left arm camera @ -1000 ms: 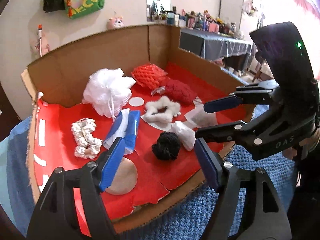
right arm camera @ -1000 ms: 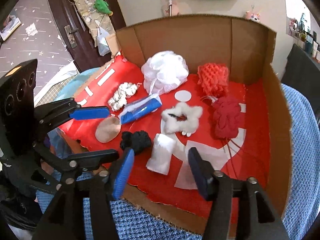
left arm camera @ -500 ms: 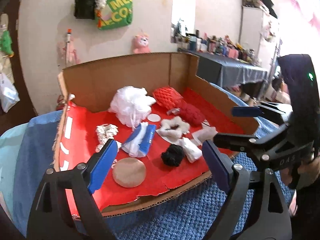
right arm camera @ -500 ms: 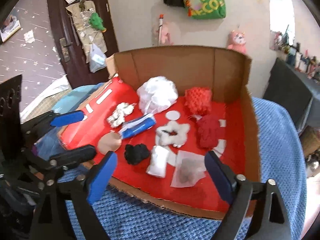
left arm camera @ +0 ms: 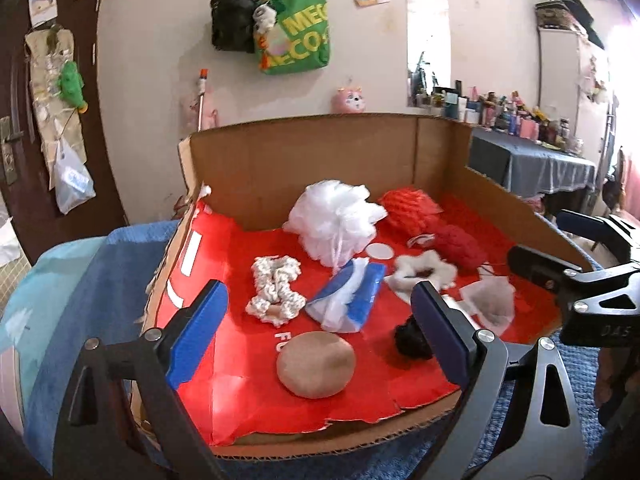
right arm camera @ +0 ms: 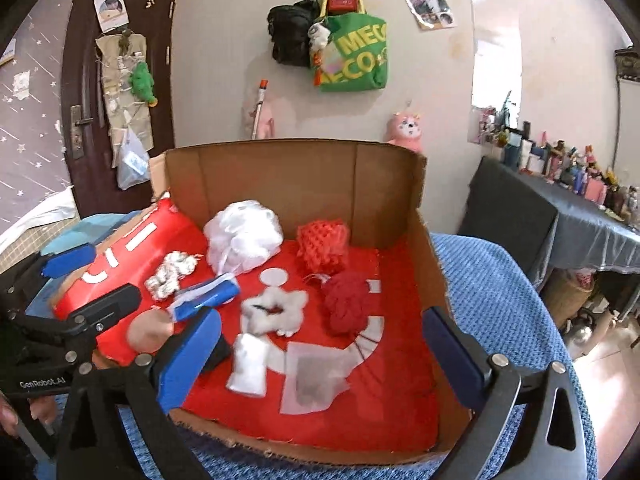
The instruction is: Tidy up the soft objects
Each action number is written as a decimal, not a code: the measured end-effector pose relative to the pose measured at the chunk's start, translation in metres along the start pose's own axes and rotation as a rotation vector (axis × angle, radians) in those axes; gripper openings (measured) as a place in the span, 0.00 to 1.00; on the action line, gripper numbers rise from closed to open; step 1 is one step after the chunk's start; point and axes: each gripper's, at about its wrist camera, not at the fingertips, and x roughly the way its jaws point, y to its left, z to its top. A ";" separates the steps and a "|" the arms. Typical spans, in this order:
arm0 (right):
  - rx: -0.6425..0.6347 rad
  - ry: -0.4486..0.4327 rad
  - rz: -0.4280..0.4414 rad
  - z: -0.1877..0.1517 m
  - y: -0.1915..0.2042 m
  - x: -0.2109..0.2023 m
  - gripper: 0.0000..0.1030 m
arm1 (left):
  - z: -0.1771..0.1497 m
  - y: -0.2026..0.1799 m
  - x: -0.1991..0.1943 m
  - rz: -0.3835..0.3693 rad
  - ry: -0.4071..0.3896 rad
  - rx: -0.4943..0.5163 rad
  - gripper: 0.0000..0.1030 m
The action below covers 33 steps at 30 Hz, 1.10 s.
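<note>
An open cardboard box (left arm camera: 312,168) with a red floor holds soft items: a white mesh pouf (left arm camera: 336,220), a red mesh sponge (left arm camera: 408,210), a dark red yarn ball (left arm camera: 460,246), a fluffy white scrunchie (left arm camera: 424,274), a knit white scrunchie (left arm camera: 274,288), a blue-white pack (left arm camera: 348,300), a tan round puff (left arm camera: 316,364) and a black pom (left arm camera: 412,340) half hidden by a finger. My left gripper (left arm camera: 318,288) stands open at the box's near edge, holding nothing. My right gripper (right arm camera: 322,314) is opening wider over the front edge, with nothing between its jaws.
A white cotton bag (right arm camera: 250,364) and a clear pouch (right arm camera: 314,380) lie near the front. The box rests on a blue blanket (right arm camera: 492,288). A dark-clothed table (right arm camera: 580,208) with bottles stands right; a green bag (left arm camera: 296,36) hangs on the wall.
Both grippers have tipped upward and drawn back a little from the box, so more wall shows. Both pairs of jaws have spread much wider. The soft items have not moved.
</note>
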 end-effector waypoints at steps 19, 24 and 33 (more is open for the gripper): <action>-0.013 0.038 -0.061 -0.014 0.005 0.021 1.00 | -0.013 0.000 0.014 0.072 0.008 0.005 0.91; -0.002 0.054 -0.066 -0.016 0.003 0.025 1.00 | -0.013 0.002 0.017 0.065 0.026 -0.006 0.91; 0.008 0.072 -0.071 -0.019 0.000 0.029 1.00 | -0.014 0.005 0.020 0.060 0.041 -0.026 0.91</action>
